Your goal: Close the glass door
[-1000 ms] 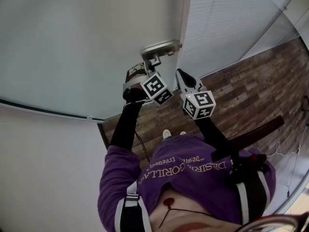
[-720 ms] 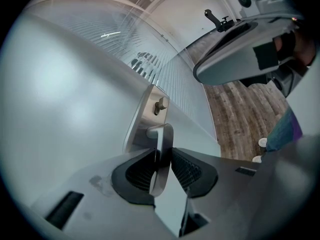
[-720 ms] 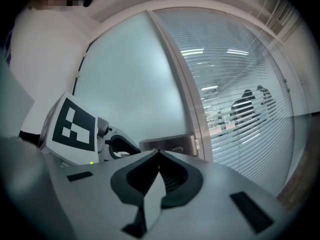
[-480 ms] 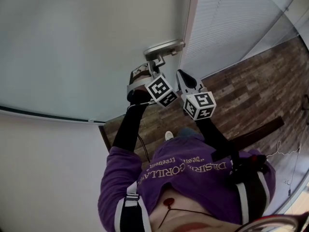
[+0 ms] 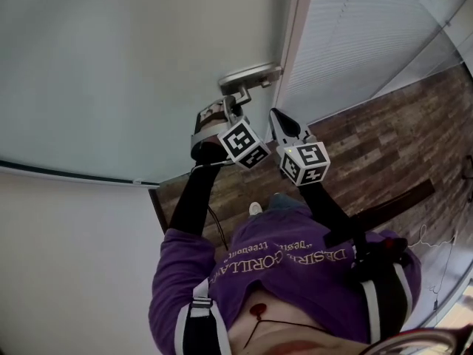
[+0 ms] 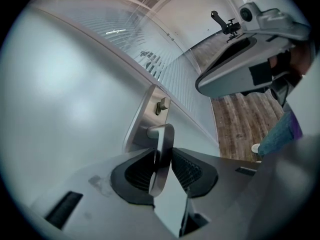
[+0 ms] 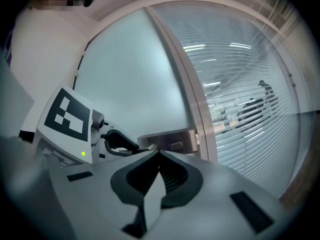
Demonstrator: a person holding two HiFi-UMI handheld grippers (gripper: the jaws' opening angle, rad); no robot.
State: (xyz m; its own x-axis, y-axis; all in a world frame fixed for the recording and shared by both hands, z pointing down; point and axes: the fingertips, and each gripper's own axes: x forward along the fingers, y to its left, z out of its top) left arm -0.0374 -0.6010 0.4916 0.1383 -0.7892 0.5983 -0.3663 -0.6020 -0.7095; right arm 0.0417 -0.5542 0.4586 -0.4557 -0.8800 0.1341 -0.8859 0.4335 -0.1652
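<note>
The frosted glass door (image 5: 133,65) fills the upper left of the head view, its edge close to the white door frame (image 5: 295,43). My left gripper (image 5: 235,100) is shut on the metal lever handle (image 5: 250,75). In the left gripper view the handle (image 6: 161,159) runs between both ribbed pads, below the lock plate (image 6: 142,121). My right gripper (image 5: 275,113) hovers just right of the left one, shut, with nothing in it. In the right gripper view its closed tips (image 7: 159,154) point at the lock plate (image 7: 170,140), beside the left gripper's marker cube (image 7: 65,121).
A glass wall with white blinds (image 5: 362,43) stands to the right of the frame. Wood-plank floor (image 5: 384,139) lies below it. A dark strip (image 5: 384,205) crosses the floor behind the person, who wears a purple top (image 5: 295,272). A dark seam (image 5: 66,170) crosses the door's lower part.
In the head view the door edge, the handle and both grippers have shifted slightly to the right. The left gripper's hold on the handle is the same.
</note>
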